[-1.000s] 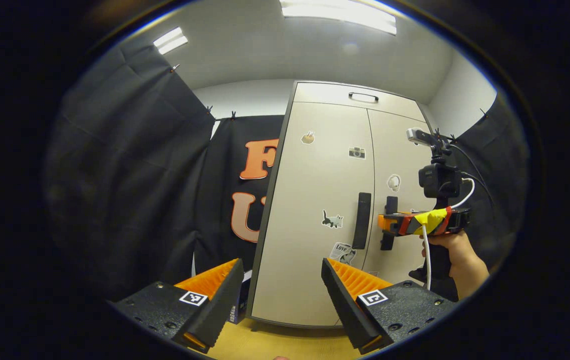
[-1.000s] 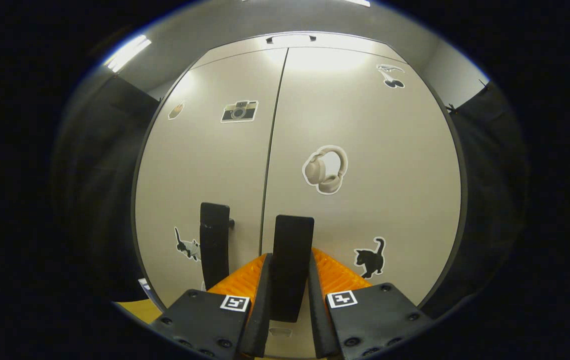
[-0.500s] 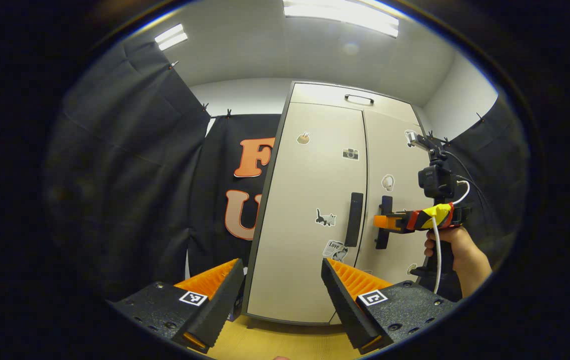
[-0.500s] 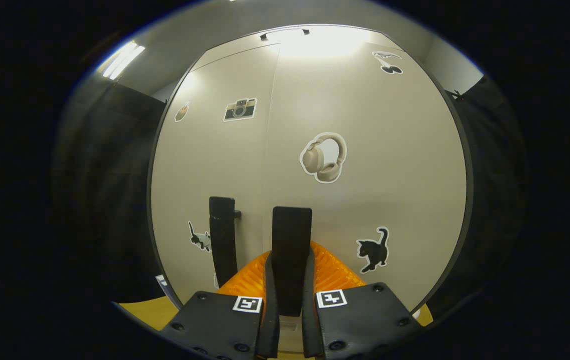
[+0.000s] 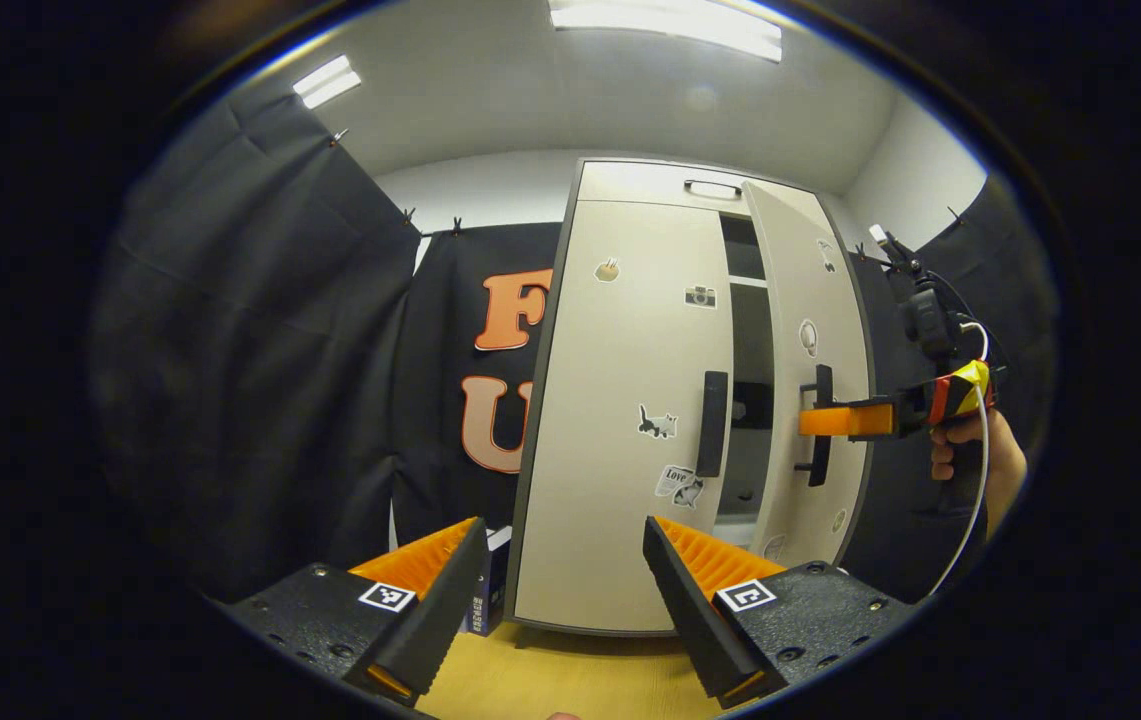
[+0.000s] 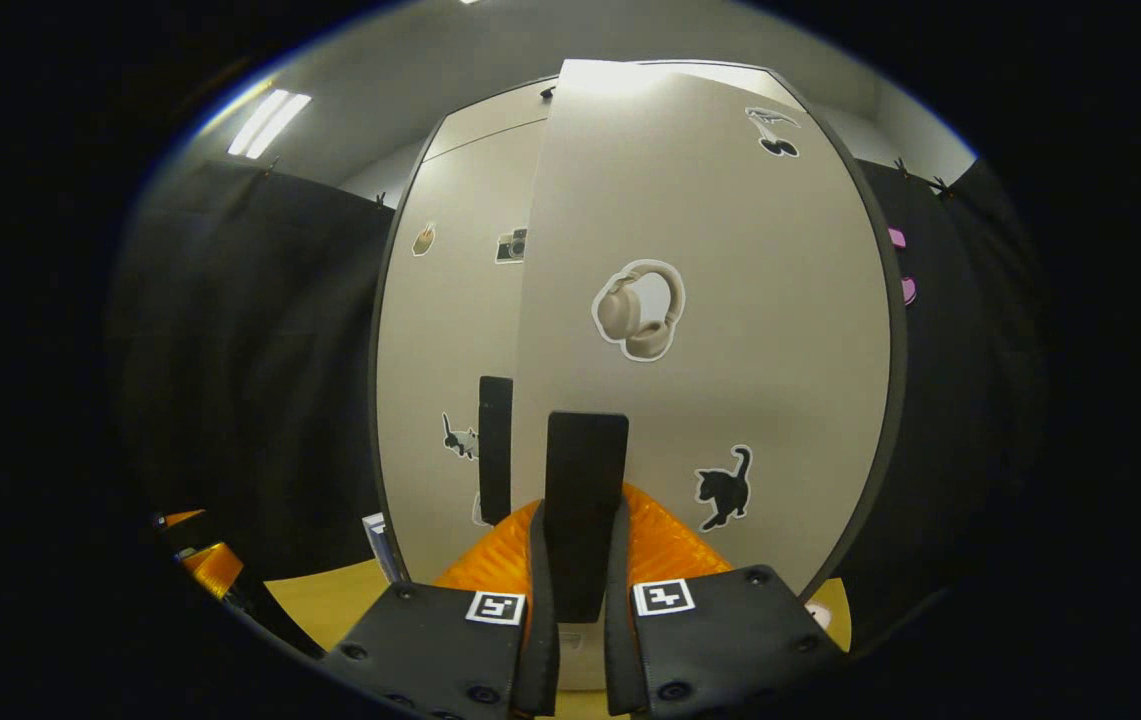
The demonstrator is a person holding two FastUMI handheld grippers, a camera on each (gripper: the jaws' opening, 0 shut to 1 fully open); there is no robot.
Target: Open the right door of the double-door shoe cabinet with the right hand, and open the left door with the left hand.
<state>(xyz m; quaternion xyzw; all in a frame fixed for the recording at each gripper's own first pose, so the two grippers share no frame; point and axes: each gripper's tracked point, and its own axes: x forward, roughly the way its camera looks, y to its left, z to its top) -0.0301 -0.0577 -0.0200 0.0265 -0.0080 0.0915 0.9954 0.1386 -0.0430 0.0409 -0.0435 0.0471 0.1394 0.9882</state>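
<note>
Right gripper (image 6: pixel 578 640) clamped on right door handle (image 6: pixel 585 500), swinging right door (image 6: pixel 710 380) outward. Left gripper (image 5: pixel 565 610) gaping, aimed toward shut left door (image 5: pixel 620 400), ready for its handle (image 5: pixel 712 423).

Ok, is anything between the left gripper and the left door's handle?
Nothing visible. The left gripper is open, with bare air up to the left door handle. The right gripper holds the right door handle, off to the side.

A sticker (image 5: pixel 679 484) low on the left door (image 5: pixel 620 420) may read "Love". It is too small to be sure
</note>
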